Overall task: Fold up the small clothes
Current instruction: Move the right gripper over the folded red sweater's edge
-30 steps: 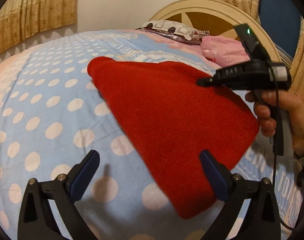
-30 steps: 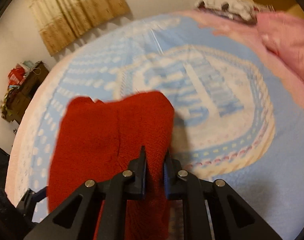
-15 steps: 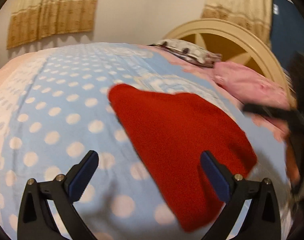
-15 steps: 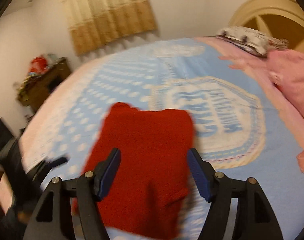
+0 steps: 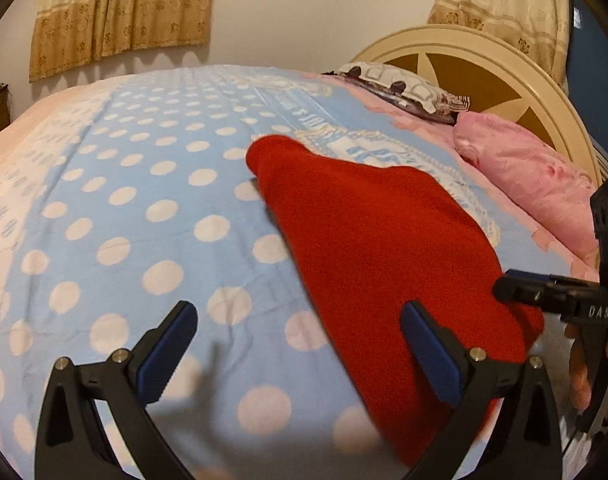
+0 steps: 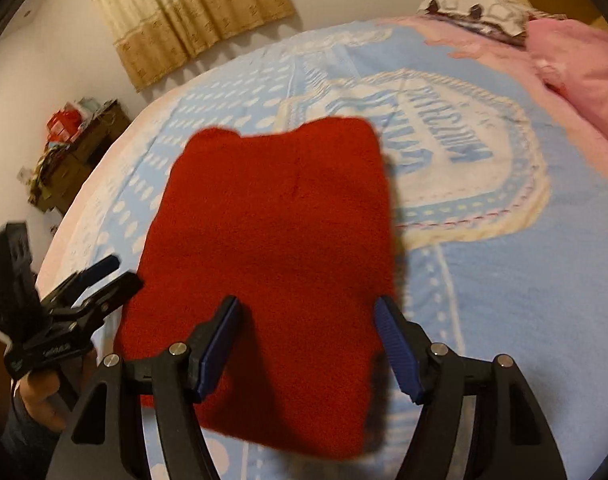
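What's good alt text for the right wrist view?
A folded red garment lies flat on a blue polka-dot bedspread, with the right tongs open above its near edge, gripping nothing. The left tongs, also open, sit at the garment's left side; pink bedding is at the far right.

"DAS" on the right tool [image 5: 560, 300]
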Tool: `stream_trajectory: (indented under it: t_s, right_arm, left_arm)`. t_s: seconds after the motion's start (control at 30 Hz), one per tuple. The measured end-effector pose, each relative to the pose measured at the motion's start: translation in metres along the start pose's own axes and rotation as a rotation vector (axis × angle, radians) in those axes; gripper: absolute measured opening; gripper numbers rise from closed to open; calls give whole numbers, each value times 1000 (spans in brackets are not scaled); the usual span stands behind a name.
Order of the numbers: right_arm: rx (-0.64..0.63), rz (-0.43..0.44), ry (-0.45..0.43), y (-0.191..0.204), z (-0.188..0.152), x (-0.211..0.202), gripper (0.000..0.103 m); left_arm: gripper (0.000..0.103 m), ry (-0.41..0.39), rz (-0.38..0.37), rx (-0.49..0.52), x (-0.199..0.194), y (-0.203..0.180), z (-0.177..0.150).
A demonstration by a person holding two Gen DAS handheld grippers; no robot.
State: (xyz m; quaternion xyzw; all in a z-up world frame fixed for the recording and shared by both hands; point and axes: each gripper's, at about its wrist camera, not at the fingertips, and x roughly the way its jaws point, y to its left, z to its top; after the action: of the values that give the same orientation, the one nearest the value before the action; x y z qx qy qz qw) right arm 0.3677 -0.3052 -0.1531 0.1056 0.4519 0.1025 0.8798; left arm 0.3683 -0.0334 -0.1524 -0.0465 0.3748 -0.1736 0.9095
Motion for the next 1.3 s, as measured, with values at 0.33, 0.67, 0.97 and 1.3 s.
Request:
stream_trajectory:
  t_s: [0.33, 0.67, 0.97, 1.3]
  right_arm:
    - [-245, -11, -11, 62, -30, -16, 70]
    - [-282, -95, 24, 76, -39, -7, 70]
    - [-269, -102, 79, 69, -46, 1, 72]
    - [-236, -3, 53, 53, -38, -9, 72]
  left_arm:
    - [103, 58, 33, 78, 0, -12, -17]
    - [103, 74, -15, 29, 3, -4, -23]
    - [103, 80, -27, 17, 2, -2, -22]
    - [103, 39, 20, 34, -11, -9, -7]
